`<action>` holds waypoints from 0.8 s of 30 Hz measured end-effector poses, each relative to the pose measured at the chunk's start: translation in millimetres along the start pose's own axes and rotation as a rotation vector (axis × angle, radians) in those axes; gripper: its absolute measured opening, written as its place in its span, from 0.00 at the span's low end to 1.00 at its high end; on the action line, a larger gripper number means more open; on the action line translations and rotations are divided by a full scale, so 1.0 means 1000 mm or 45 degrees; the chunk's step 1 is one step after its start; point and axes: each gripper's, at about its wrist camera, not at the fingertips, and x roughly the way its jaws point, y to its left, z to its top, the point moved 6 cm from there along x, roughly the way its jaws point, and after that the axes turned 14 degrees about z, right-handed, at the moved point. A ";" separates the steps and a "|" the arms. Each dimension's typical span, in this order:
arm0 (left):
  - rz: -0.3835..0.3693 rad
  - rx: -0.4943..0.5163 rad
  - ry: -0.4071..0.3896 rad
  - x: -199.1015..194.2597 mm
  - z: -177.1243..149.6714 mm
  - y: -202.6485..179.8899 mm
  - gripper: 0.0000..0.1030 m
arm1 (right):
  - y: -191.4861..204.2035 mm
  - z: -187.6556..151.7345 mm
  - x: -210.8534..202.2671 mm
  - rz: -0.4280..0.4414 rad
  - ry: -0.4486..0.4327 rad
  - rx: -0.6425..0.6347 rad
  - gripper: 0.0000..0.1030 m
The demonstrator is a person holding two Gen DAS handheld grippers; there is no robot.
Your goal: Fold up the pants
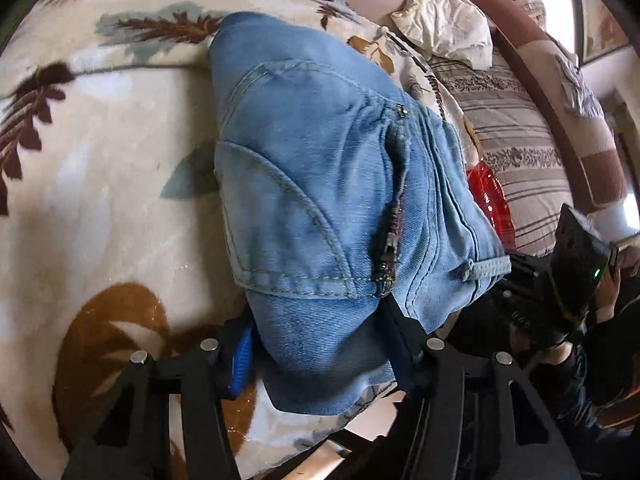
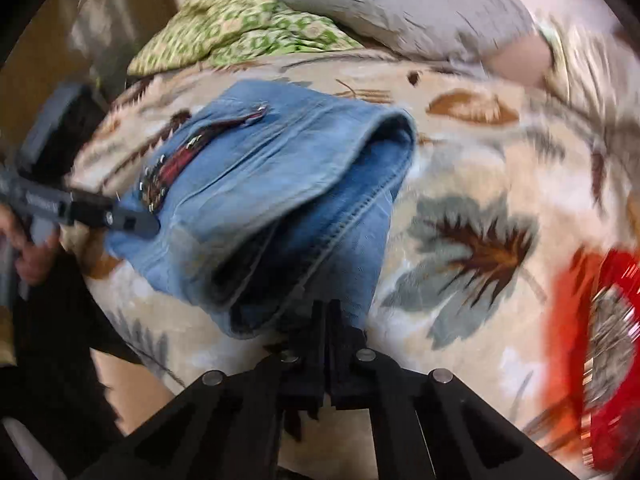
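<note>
Light blue jeans [image 1: 320, 168] lie folded into a thick bundle on a cream blanket with brown and grey leaves [image 1: 100, 168]. The open zip fly faces up. My left gripper [image 1: 316, 320] straddles the bundle's near end, and denim fills the gap between its blue pad [image 1: 242, 354] and the other finger. In the right wrist view the jeans [image 2: 280, 184] sit left of centre, with a left-gripper finger [image 2: 132, 222] at their waist end. My right gripper [image 2: 328, 312] is shut. Its tips touch the jeans' near edge, and no cloth shows between them.
A red shiny pack [image 2: 612, 340] lies on the blanket to the right of the jeans, also seen as the red pack [image 1: 490, 204]. A striped pillow [image 1: 508, 128], a grey pillow [image 2: 400, 4] and a green patterned cloth [image 2: 240, 24] lie behind. The bed's edge [image 1: 320, 454] runs just below my left gripper.
</note>
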 end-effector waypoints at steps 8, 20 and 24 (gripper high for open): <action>0.111 0.015 -0.184 -0.053 0.029 -0.013 0.93 | -0.003 0.018 -0.031 0.003 -0.081 0.025 0.03; 0.104 -0.088 -0.167 -0.049 0.078 0.002 0.97 | -0.027 0.072 -0.024 0.193 -0.121 0.291 0.94; 0.120 -0.043 -0.128 -0.042 0.077 0.000 0.97 | -0.030 0.083 -0.039 0.303 -0.206 0.382 1.00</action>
